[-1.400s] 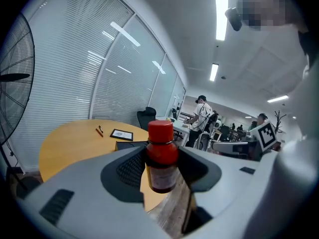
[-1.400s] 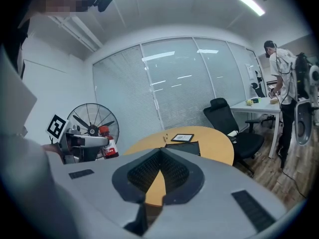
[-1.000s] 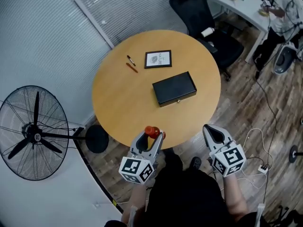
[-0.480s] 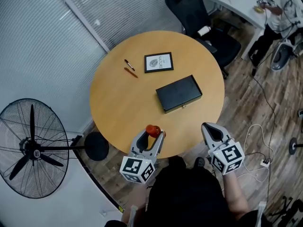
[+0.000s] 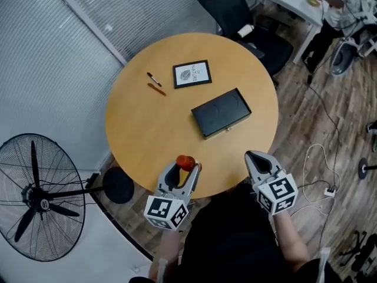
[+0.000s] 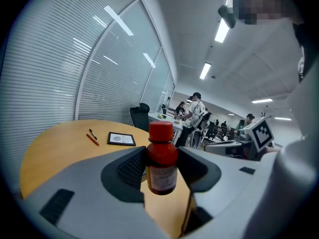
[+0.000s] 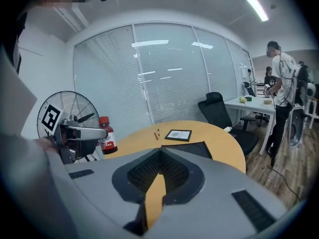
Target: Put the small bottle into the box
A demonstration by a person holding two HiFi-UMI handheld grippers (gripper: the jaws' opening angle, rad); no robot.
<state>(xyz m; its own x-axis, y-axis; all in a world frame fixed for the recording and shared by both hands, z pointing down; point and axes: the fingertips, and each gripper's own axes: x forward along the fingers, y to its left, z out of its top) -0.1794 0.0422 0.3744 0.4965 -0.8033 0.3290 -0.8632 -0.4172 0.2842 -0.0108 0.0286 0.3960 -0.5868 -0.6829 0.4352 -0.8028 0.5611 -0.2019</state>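
A small red bottle (image 5: pixel 185 162) with a red cap stands upright between the jaws of my left gripper (image 5: pixel 184 171), which is shut on it at the near edge of the round wooden table (image 5: pixel 141 122). The bottle (image 6: pixel 161 158) fills the middle of the left gripper view and also shows from the side (image 7: pixel 106 136) in the right gripper view. The closed black box (image 5: pixel 221 112) lies flat near the table's middle, lid down. My right gripper (image 5: pixel 258 163) hangs off the table's near right edge, jaws shut with nothing between them (image 7: pixel 158 169).
A framed picture (image 5: pixel 192 73) and two pens (image 5: pixel 154 84) lie on the far side of the table. A black office chair (image 5: pixel 244 22) stands behind it, a pedestal fan (image 5: pixel 35 196) to the left. Cables (image 5: pixel 321 173) trail on the wooden floor at right; people stand at desks beyond.
Both grippers have come slightly forward toward the table's near edge, the left still carrying the bottle. The box, picture and pens have not moved on the table.
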